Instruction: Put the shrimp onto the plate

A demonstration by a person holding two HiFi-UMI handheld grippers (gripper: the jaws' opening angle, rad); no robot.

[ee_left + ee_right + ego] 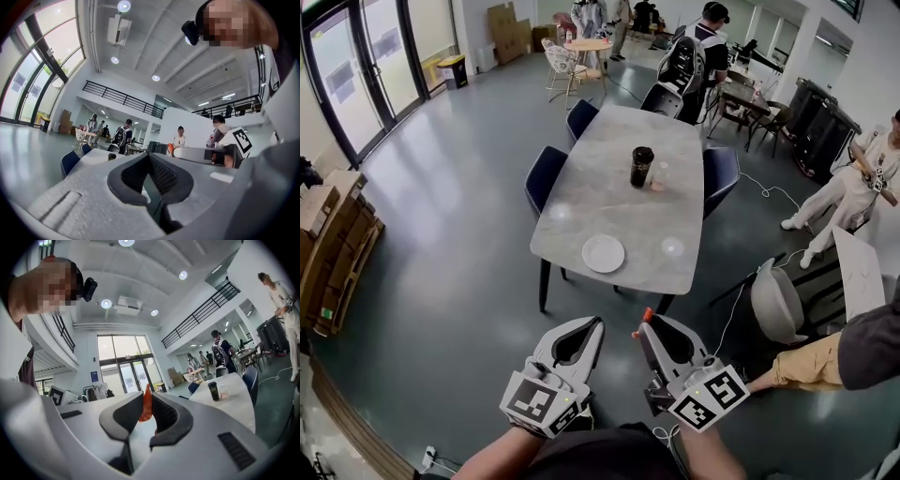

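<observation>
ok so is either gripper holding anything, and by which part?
Right gripper is shut on the small orange shrimp, pinched mid-body between the jaws; its thin end pokes past the jaw tips. Left gripper is shut, empty.

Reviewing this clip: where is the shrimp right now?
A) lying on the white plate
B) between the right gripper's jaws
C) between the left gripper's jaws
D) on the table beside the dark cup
B: the right gripper view shows the orange shrimp pinched between the jaws of the right gripper, while the plate lies bare in the head view.
</observation>
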